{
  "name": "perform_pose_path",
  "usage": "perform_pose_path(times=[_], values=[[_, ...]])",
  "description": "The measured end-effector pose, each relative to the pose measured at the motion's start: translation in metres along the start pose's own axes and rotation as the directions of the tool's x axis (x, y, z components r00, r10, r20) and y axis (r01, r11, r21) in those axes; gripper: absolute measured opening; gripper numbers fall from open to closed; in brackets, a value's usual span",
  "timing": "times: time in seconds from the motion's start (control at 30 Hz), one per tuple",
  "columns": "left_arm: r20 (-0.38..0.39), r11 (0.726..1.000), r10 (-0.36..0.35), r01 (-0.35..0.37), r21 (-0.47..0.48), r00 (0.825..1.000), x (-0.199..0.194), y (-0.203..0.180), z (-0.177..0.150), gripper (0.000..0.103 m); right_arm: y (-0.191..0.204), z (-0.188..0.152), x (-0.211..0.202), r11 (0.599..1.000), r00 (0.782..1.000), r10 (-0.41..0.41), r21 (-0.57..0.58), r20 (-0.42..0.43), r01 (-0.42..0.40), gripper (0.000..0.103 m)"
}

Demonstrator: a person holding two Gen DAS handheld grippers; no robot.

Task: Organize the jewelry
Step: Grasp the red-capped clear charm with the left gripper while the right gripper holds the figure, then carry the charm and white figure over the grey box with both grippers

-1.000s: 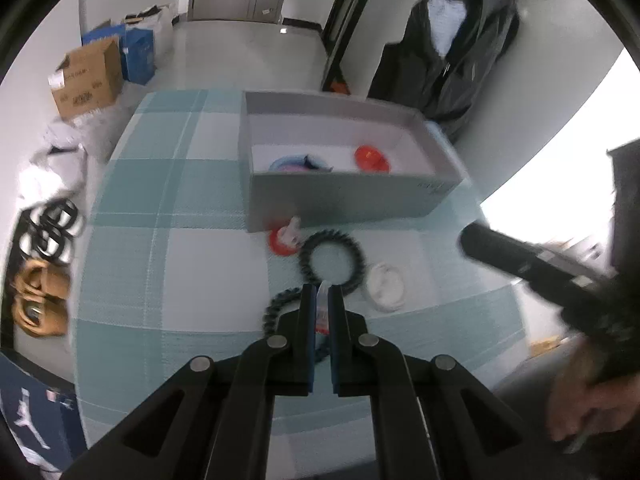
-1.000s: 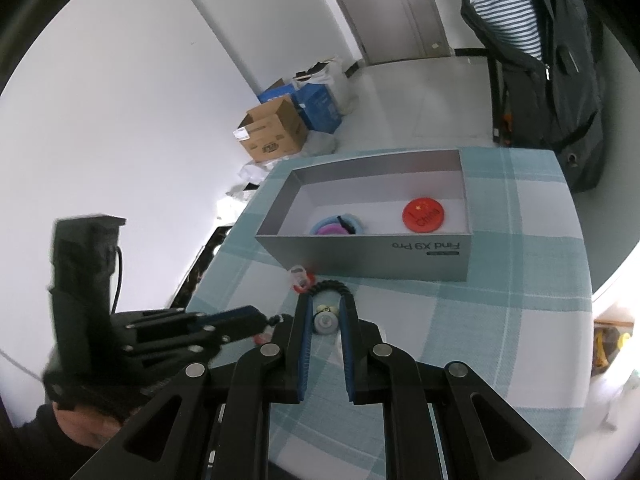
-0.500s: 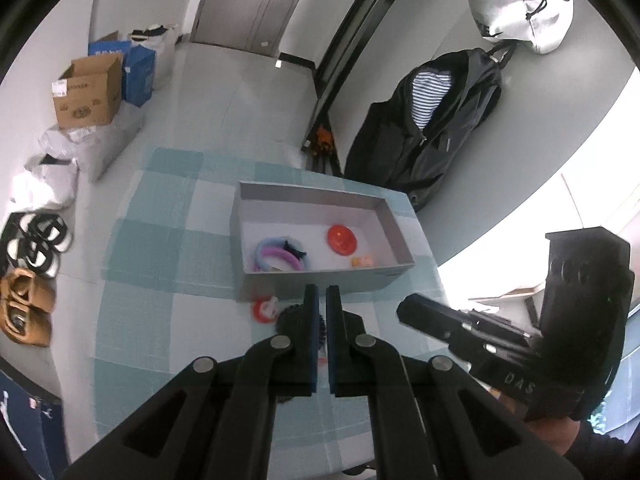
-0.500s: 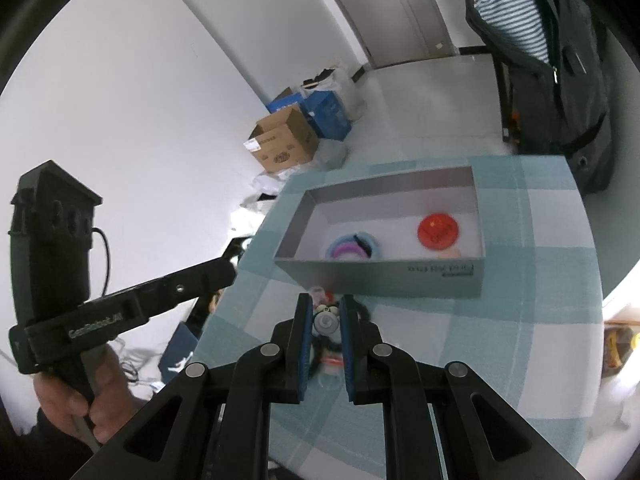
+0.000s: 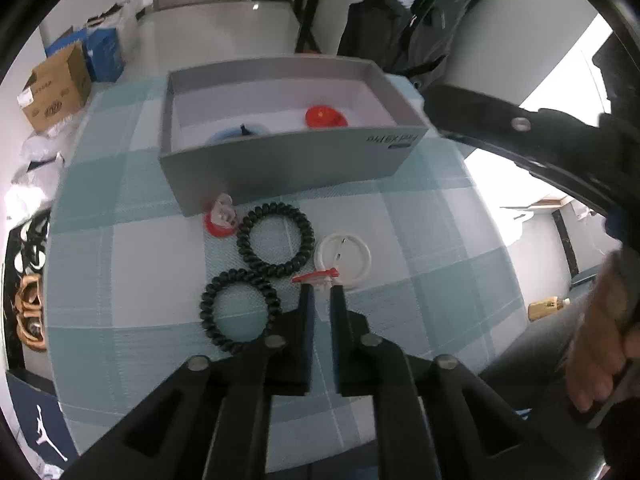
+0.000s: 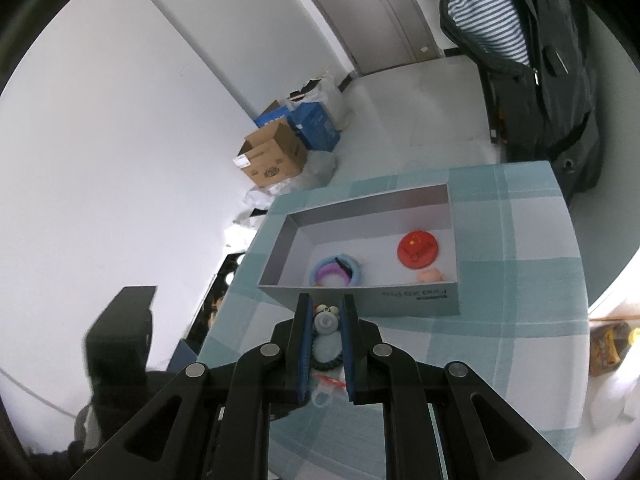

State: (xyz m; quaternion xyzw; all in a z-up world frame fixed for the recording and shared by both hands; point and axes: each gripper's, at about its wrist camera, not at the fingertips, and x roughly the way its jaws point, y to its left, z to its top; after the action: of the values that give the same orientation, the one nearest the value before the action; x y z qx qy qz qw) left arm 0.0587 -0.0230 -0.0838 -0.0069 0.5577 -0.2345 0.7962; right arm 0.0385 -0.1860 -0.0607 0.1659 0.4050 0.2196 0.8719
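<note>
On the checked surface (image 5: 420, 240) a grey box (image 5: 280, 164) is seen, with a red badge (image 6: 418, 249) and coloured rings (image 6: 336, 270) inside. Just in front of it lie two black coil hair ties (image 5: 275, 240), a white disc (image 5: 343, 254) and a small red-based charm (image 5: 220, 220). The left gripper (image 5: 321, 289) has its jaws just opening — a small red clip (image 5: 316, 277) is seen at their tips. The right gripper (image 6: 325, 304) is closed on a small grey trinket (image 6: 326, 322).
</note>
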Motion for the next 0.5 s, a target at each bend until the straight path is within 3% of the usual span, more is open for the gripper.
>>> perform_pose_path(times=[0.1,0.17,0.2,0.23,0.5], values=[[-0.01,1.0,-0.001,0.001,-0.003,1.0,0.007,-0.004,0.003,0.01,-0.004,-0.001,0.001,1.0,1.0,-0.001,0.006,-0.01,0.002,0.013],[-0.011,1.0,0.01,-0.01,0.017,1.0,0.009,-0.009,0.003,0.023,-0.007,-0.001,0.001,1.0,1.0,-0.007,0.014,-0.015,0.007,0.013],[-0.009,1.0,0.022,-0.022,0.022,1.0,0.009,-0.013,0.002,0.038,-0.009,-0.001,0.0,1.0,1.0,-0.007,0.019,-0.017,0.007,0.013],[-0.007,0.999,0.028,-0.027,0.022,1.0,0.011,-0.013,0.002,0.047,-0.011,-0.001,0.0,1.0,1.0,-0.006,0.025,-0.018,0.006,0.013],[-0.002,0.998,0.061,-0.061,0.023,0.998,0.015,-0.011,-0.003,0.047,-0.01,-0.003,-0.004,1.0,1.0,-0.003,0.024,-0.015,0.003,0.013]])
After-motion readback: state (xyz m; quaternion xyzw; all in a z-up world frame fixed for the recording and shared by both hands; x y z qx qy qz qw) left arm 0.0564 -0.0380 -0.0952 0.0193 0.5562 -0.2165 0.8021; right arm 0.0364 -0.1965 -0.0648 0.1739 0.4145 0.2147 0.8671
